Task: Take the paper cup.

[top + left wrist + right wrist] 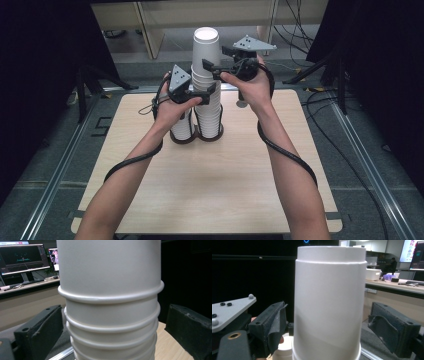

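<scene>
White cup stacks [206, 85]: 2 | tools: left [204, 96], right [212, 67]

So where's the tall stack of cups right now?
In the high view the tall stack stands at the table's far middle, just right of a shorter stack, with the left gripper and right gripper around it.

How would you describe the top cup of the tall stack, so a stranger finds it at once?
On the wooden table stand two stacks of white paper cups. Take the taller stack, on the right. The top cup sits upside down, flat base up, above all the rolled rims.
</scene>
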Action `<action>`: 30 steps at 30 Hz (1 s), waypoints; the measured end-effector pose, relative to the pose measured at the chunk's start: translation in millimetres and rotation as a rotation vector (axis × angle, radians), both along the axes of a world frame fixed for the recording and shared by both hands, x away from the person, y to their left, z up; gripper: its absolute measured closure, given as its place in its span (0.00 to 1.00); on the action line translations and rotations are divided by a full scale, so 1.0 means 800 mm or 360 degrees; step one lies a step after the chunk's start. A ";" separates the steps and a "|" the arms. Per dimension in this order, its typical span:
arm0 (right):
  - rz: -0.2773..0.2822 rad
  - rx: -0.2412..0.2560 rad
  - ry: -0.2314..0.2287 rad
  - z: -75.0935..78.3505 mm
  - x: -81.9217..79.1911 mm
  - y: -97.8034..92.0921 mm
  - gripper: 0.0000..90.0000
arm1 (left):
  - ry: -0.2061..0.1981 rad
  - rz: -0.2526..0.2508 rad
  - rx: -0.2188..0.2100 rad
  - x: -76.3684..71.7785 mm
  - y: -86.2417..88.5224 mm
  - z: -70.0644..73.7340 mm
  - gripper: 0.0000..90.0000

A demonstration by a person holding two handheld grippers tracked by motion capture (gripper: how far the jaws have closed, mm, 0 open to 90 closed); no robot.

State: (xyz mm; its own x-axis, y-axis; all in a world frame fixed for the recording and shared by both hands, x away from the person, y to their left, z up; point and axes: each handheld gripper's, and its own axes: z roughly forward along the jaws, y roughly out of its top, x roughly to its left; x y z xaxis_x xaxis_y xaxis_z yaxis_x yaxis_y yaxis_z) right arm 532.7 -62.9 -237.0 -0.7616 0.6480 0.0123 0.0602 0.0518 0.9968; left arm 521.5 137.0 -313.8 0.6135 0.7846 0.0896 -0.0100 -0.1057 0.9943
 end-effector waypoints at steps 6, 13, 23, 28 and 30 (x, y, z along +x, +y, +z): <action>0.0001 -0.0003 -0.0002 0.006 0.012 0.014 0.17 | 0.0026 -0.0002 -0.0014 0.005 -0.001 -0.001 0.03; -0.0007 0.0001 0.0017 0.008 0.019 0.021 0.17 | 0.0018 0.0000 -0.0026 0.007 -0.002 0.001 0.05; 0.0001 0.0027 -0.0015 0.016 0.024 0.023 0.17 | 0.0014 -0.0004 -0.0015 0.007 -0.001 0.000 0.05; 0.0001 0.0034 -0.0009 0.021 0.026 0.023 0.17 | 0.0015 -0.0005 -0.0007 0.008 -0.002 0.000 0.05; 0.0006 0.0034 -0.0009 0.021 0.029 0.024 0.17 | 0.0017 -0.0004 -0.0007 0.008 -0.002 0.001 0.05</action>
